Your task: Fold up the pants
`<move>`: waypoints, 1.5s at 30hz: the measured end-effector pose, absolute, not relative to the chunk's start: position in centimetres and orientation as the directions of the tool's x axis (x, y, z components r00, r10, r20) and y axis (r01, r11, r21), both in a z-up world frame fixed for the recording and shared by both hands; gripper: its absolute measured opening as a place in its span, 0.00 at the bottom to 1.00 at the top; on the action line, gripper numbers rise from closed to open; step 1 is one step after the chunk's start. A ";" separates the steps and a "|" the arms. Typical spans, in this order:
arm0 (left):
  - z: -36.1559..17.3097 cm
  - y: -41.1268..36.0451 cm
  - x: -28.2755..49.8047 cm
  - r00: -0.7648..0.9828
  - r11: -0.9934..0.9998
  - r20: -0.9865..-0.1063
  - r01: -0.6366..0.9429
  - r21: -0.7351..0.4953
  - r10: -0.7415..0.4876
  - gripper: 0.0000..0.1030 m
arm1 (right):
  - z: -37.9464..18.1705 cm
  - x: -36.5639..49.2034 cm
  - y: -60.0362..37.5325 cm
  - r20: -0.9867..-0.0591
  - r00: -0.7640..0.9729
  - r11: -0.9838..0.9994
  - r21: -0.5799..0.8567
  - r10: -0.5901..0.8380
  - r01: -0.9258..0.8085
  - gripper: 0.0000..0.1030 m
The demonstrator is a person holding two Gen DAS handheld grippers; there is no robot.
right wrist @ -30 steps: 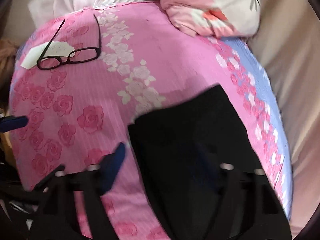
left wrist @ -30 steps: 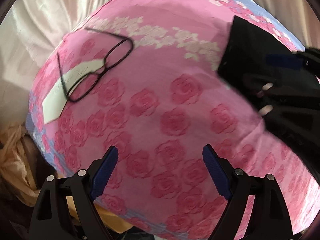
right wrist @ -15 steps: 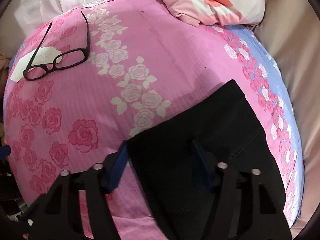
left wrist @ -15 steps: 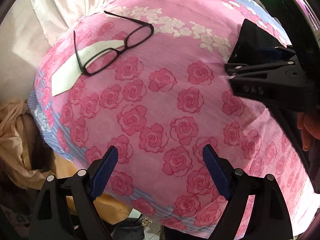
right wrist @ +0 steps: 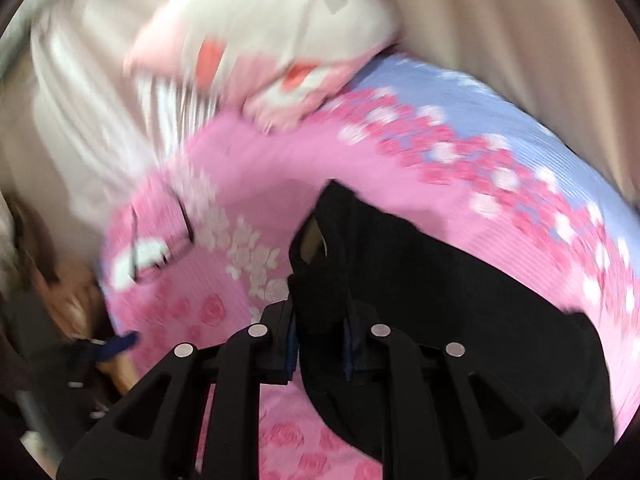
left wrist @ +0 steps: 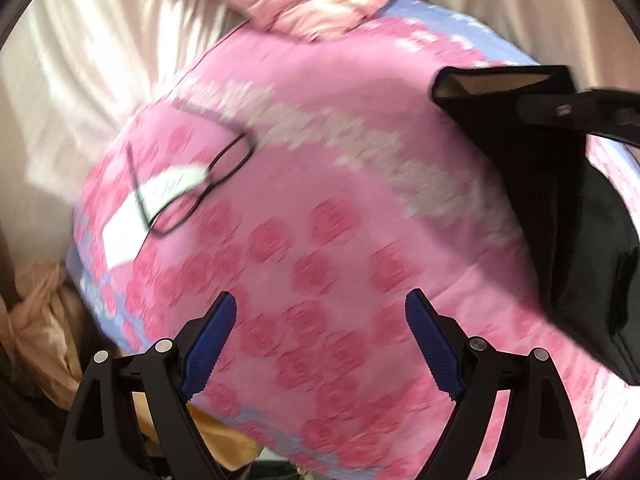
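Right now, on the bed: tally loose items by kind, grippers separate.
Black pants: 1, an edge between the closing jaws of the right gripper
Black-framed glasses: 1
White paper slip under the glasses: 1
Pink and white pillow: 1
Grippers: 2, the left gripper open with nothing between its jaws
Total: 4 items, plus 2 grippers

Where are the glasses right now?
In the left wrist view the glasses lie on the pink bedspread at the left, across a white paper, well clear of the black pants.
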State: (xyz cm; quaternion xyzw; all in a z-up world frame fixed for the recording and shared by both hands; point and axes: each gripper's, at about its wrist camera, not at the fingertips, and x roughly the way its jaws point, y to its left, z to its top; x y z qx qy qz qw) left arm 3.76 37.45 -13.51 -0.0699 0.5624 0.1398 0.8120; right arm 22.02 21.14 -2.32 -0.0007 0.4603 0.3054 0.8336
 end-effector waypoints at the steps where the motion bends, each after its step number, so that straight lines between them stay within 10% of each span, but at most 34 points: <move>1: -13.0 36.5 4.4 0.343 0.957 -0.928 -0.286 0.042 0.143 0.82 | -1.3 21.8 18.9 -0.743 0.407 0.816 0.320 0.531 -0.481 0.15; 18: -5.3 9.1 12.0 0.488 0.967 -0.870 0.248 0.060 -0.072 0.82 | 3.1 12.5 -15.6 -0.552 0.725 0.823 0.568 0.412 -0.035 0.15; 32: -11.4 -5.6 10.7 0.361 0.892 -0.932 0.431 0.132 -0.036 0.82 | -20.3 3.4 -29.9 -0.534 0.699 0.472 0.826 0.475 0.310 0.15; 37: -15.0 -6.4 9.5 0.318 0.881 -0.947 0.437 0.180 0.036 0.82 | -24.7 2.9 -30.8 -0.391 0.730 0.322 0.915 0.561 0.244 0.21; 45: -14.6 -5.3 8.0 0.392 0.897 -0.919 0.396 0.198 0.030 0.84 | -9.3 4.6 -31.7 -0.567 0.708 0.749 0.658 0.421 0.081 0.52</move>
